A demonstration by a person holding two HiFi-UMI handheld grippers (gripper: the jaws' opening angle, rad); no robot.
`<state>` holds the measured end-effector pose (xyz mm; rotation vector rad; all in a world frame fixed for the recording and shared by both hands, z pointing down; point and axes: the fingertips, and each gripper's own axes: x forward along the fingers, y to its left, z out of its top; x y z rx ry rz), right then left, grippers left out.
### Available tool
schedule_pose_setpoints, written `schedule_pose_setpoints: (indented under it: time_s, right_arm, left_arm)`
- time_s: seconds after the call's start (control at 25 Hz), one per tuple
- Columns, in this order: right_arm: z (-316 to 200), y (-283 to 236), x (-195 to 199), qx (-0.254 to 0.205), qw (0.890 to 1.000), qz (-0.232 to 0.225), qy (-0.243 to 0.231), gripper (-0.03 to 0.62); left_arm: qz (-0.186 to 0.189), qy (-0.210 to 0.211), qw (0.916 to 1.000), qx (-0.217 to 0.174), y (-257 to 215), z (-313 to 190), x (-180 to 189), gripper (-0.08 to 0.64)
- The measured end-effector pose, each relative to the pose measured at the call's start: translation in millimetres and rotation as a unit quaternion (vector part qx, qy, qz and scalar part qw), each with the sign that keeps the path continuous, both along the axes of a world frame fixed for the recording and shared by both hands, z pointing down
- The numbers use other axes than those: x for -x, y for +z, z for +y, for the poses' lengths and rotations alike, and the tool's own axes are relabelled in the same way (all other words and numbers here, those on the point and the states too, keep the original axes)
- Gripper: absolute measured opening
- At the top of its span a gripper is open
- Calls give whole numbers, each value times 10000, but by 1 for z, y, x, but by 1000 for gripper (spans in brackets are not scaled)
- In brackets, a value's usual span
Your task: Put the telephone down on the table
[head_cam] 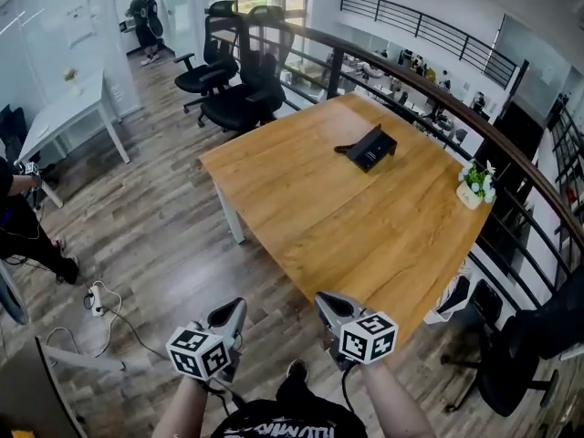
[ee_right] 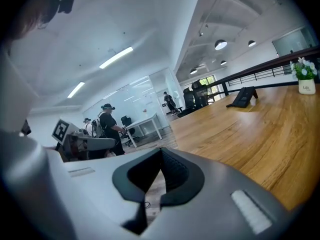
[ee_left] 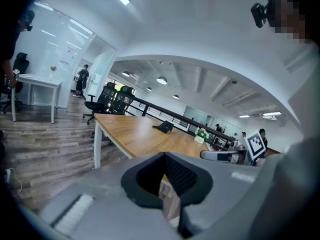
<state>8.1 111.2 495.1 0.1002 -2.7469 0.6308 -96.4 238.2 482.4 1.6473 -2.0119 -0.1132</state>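
A black telephone [head_cam: 370,147] rests on the far part of the wooden table [head_cam: 347,226], handset on its cradle. It also shows small in the left gripper view [ee_left: 163,127] and the right gripper view [ee_right: 243,97]. Both grippers hang well short of the table's near corner, over the floor. My left gripper [head_cam: 235,310] has its jaws together with nothing between them [ee_left: 164,155]. My right gripper [head_cam: 327,304] is likewise shut and empty [ee_right: 161,150]. Neither touches the telephone.
A small potted plant [head_cam: 474,186] stands by the table's right edge. Black office chairs [head_cam: 237,80] sit behind the table, another chair [head_cam: 520,354] at its right. A railing [head_cam: 511,153] runs along the far side. A white desk [head_cam: 64,108] and floor cables [head_cam: 96,297] lie left.
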Motion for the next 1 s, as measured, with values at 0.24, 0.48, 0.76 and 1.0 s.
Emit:
schedule_pose_setpoints:
  time_s: [0.24,0.48,0.76,1.0]
  right_arm:
    - [36,-1,-15,-57,9999,69,76,-2]
    - [71,-10,-26,-211,9997,72,69,-2]
    - [105,-17,-50,-300,9995,33,48,-2]
    - [123,-36,-67,-211,9998,22,68,-2]
  left_arm:
    - [3,-120,9999,-46,-5,47,-12,2]
    - [-36,-255,9996,-129,-14,90,-25,2]
    - [-62,-340,9992,-182,-18,128,-54,2]
    - [-77,-348,9993,-102,-39,148,-75,2]
